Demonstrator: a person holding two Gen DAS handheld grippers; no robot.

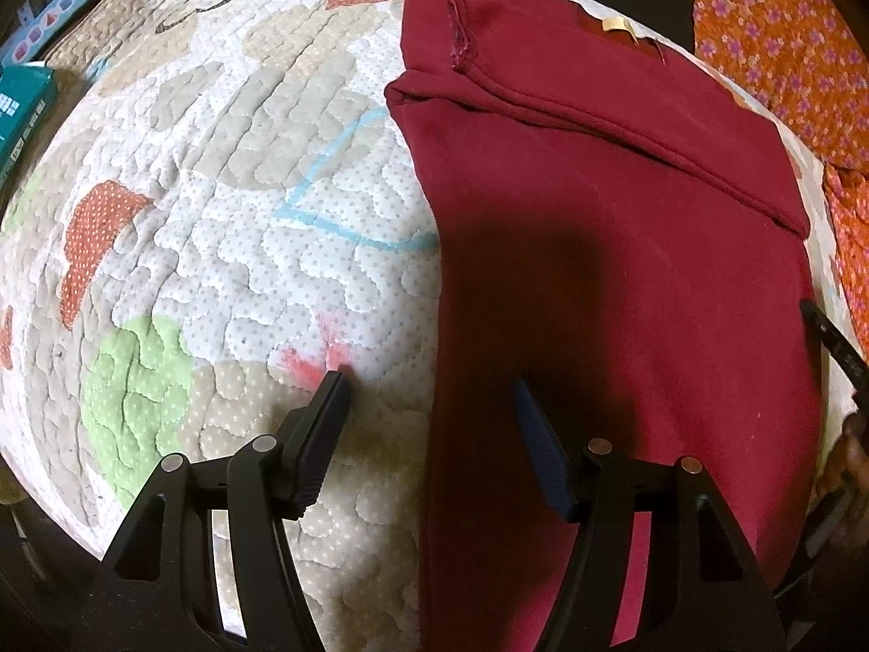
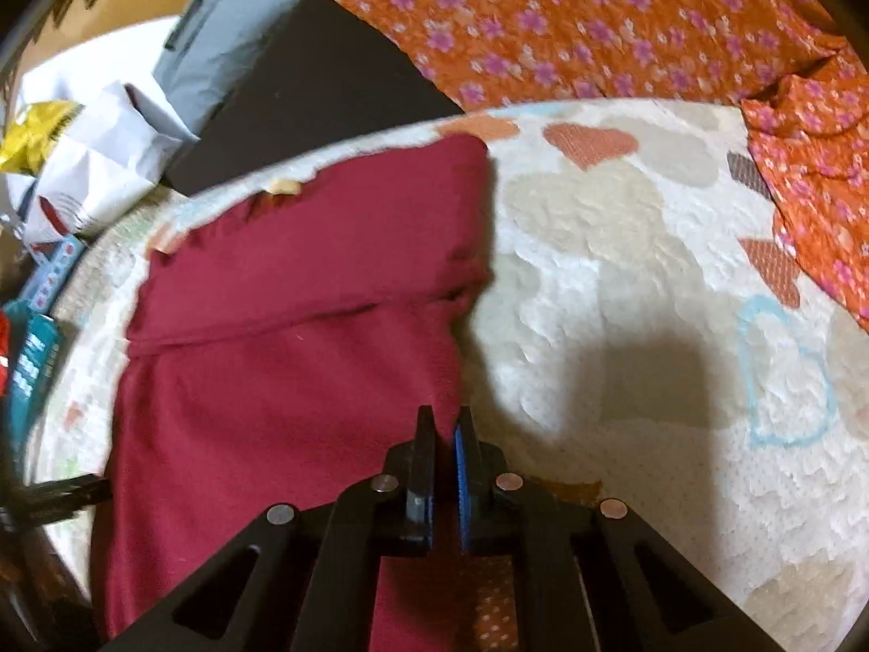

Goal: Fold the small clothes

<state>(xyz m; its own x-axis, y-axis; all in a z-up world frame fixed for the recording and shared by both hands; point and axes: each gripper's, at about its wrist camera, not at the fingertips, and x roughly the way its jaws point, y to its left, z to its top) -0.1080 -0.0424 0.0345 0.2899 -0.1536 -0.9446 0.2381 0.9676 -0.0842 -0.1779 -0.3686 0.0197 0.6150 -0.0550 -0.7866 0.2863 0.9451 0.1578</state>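
A dark red garment [image 1: 624, 250] lies flat on a quilted mat [image 1: 228, 206], with a folded band across its far end and a small tan label near the far edge. My left gripper [image 1: 429, 380] is open, straddling the garment's left edge: one finger over the mat, the other over the cloth. In the right wrist view the garment [image 2: 282, 337] fills the left half. My right gripper [image 2: 445, 415] is shut on the garment's right edge.
Orange flowered fabric [image 2: 597, 27] lies beyond and to the right of the mat [image 2: 652, 282]. Boxes and white bags [image 2: 98, 163] stand at the far left, with a teal box [image 1: 21, 108] beside the mat. A dark panel [image 2: 304, 98] lies behind the garment.
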